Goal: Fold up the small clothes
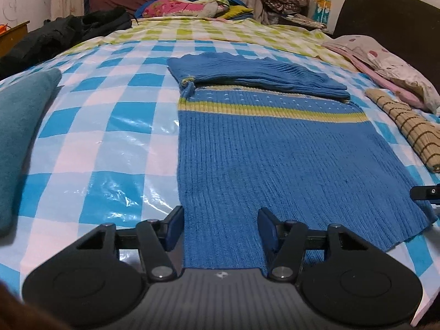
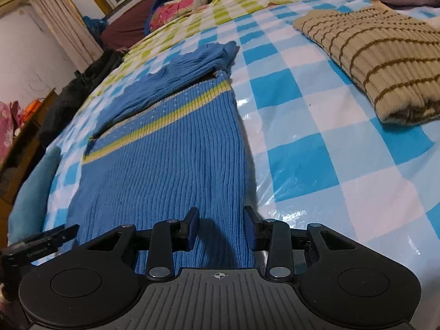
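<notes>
A blue ribbed knit sweater (image 1: 275, 148) is seen spread on a bed covered by a blue-and-white checked plastic sheet (image 1: 104, 126), its sleeves already folded across the chest at upper centre of the left wrist view. The left gripper (image 1: 220, 225) is held over the near hem at bottom centre, jaws apart and straddling the sweater's left edge, with nothing pinched. In the right wrist view the right gripper (image 2: 221, 227) is likewise shown with jaws apart above the hem's right side, knit lying between the pads but not clamped.

The step in hand is judged to be seizing the hem at both corners for a fold toward the collar; both layers should be caught evenly and lifted together so the edges stay aligned.

The hem's very edge is hidden beneath the gripper bodies. A folded tan striped sweater (image 2: 379, 60) is cut off at the right, and a teal garment (image 1: 19, 137) at the left.
</notes>
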`<state>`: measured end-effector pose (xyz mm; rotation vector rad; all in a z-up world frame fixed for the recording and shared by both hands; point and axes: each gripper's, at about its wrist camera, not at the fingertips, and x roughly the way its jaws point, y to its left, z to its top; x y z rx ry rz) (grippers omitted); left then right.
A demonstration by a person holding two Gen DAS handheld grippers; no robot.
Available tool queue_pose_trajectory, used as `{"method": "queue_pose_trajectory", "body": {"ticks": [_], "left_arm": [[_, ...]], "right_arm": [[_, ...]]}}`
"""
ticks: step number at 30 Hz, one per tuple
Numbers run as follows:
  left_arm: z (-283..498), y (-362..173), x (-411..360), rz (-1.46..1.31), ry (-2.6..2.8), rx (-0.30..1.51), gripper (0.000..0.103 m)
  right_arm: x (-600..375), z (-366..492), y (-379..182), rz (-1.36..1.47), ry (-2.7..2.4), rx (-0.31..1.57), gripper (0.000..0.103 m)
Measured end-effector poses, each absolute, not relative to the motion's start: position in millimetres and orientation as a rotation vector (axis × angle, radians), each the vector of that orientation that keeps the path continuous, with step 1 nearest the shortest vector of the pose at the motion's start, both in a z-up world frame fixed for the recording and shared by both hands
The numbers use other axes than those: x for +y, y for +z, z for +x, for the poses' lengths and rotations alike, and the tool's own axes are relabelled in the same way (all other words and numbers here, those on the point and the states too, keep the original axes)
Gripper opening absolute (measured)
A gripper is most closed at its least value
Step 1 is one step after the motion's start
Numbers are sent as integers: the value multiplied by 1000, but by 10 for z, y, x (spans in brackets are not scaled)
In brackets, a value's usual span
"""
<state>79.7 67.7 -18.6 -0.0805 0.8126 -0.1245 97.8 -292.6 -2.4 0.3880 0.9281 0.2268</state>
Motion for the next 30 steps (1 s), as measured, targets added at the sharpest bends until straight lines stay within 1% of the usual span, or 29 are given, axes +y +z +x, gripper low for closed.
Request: {"method": "queue_pose_trajectory", "body": {"ticks": [6,8,9,12,13,14,16,17,19,22,30], "left_arm": [[844,-176,659,-101,-152,821,62],[872,-192,644,-94,-151,824,63],[891,-195,640,-90,-152,832,66],[929,-174,648,-95,-156,852,66],[930,-168,658,-98,-156,855,63],[939,-155,678,-107,-151,861,60],[969,-123,734,-139,-145,870,42],[996,-105,779,-170,-147,872,37],[1053,-78,865,-255,-170,876,17],[1150,-27,951,-368,-217,846,16],[1680,373,1094,-507,-291,700,15]], "right_arm": [[-2960,1003,-53,452,267,939,35],[-2981,1034,-82,498,283,944,35],[-2979,1058,-95,511,287,948,35],[-2930,1107,-111,507,289,947,35],[-2911,1113,-104,508,295,946,31],[-2901,1113,-100,515,301,944,21],[-2898,1113,-111,549,311,941,14],[-2892,1112,-114,565,319,936,12],[-2882,1117,-98,591,329,920,12],[-2871,1137,-34,656,356,877,11],[-2819,1512,328,820,440,691,10]]}}
